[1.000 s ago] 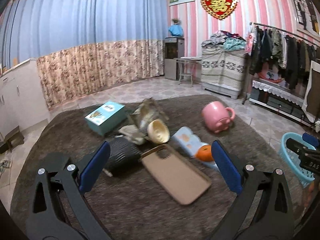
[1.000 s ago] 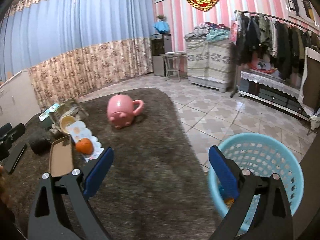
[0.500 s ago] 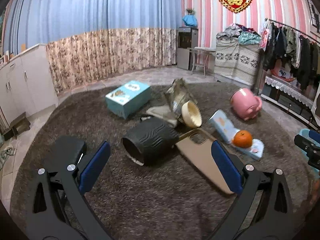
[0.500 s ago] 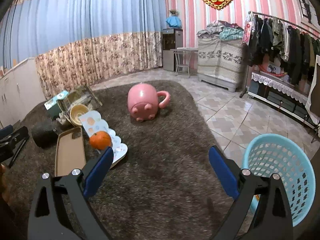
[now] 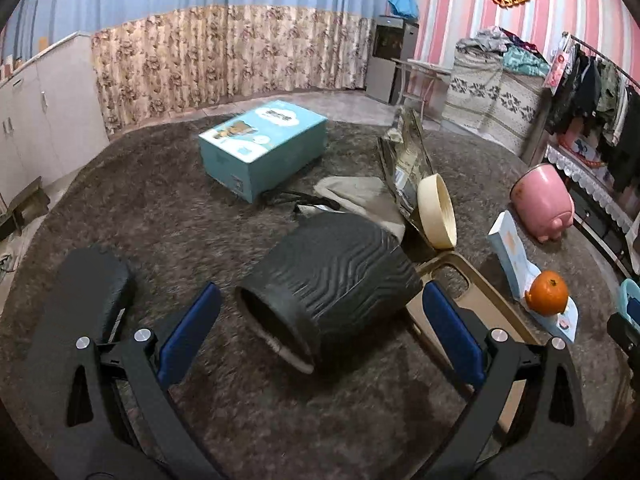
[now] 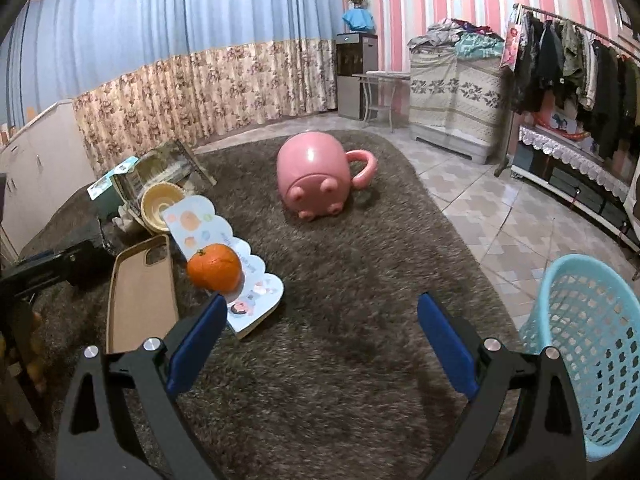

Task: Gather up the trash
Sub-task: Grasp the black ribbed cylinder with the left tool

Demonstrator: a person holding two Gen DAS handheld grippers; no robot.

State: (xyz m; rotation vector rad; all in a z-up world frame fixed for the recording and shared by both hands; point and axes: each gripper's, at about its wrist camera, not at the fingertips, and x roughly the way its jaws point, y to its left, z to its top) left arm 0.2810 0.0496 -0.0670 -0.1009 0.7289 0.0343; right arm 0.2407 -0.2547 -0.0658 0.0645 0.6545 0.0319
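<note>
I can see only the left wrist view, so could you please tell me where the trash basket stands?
Observer: The light blue basket stands upright at the right edge of the rug, just right of the right gripper.
Operator: Thank you. Is that gripper holding anything?
Observer: No, its jaws are open and empty, over bare rug.
Operator: Does the pink mug have a handle? I cannot see one from here.
Observer: Yes. The pink pig mug lies on its side, and its handle points right, toward the tiled floor.
</note>
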